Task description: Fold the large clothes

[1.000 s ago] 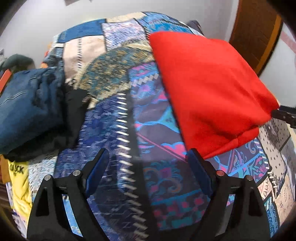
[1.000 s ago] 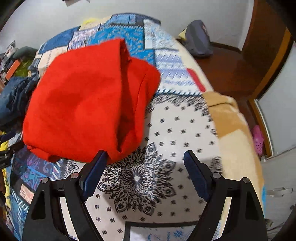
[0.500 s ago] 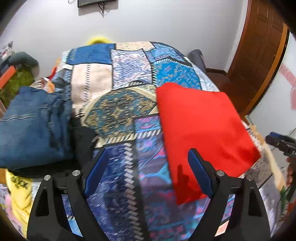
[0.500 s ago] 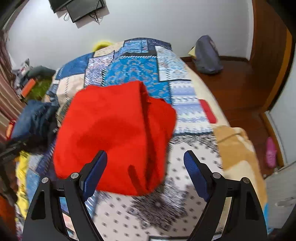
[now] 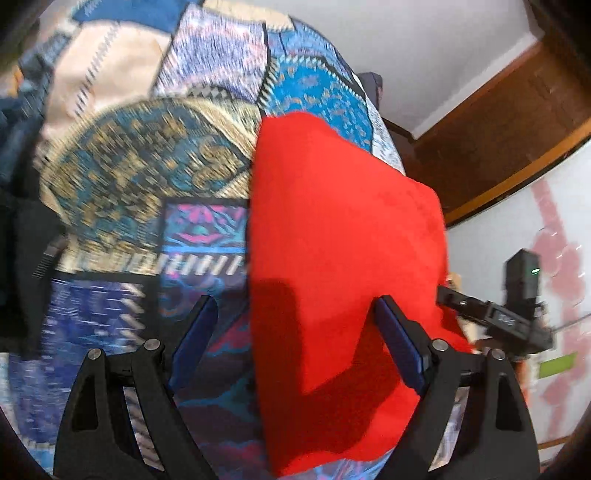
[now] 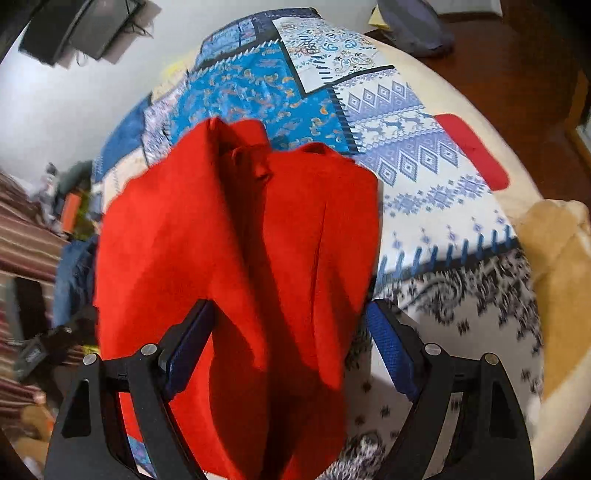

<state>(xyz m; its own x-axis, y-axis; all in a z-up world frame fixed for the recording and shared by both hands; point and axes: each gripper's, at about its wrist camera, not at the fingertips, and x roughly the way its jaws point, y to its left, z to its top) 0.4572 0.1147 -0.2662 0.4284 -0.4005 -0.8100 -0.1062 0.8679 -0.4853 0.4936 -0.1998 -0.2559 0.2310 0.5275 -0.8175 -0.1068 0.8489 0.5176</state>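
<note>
A folded red garment (image 5: 343,258) lies on a patchwork bedspread (image 5: 147,166). My left gripper (image 5: 295,332) hangs open over the garment's left edge, one blue pad over the bedspread and the other over red cloth, with nothing gripped. In the right wrist view the same red garment (image 6: 240,258) shows a long crease down its middle. There my right gripper (image 6: 288,336) stands open above the garment's near right part, its jaws wide apart and free of the cloth. The right gripper's body (image 5: 495,317) shows at the right edge of the left wrist view.
Folded blue jeans (image 6: 72,273) and dark clothes lie on the bed's left side. A flat red item (image 6: 472,151) rests near the bed's right edge. A grey bag (image 6: 410,22) sits on the wooden floor, with a wooden door (image 5: 498,129) beyond the bed.
Both grippers have swung in over the red garment, which now fills more of each view. Both stay open and the garment lies as before.
</note>
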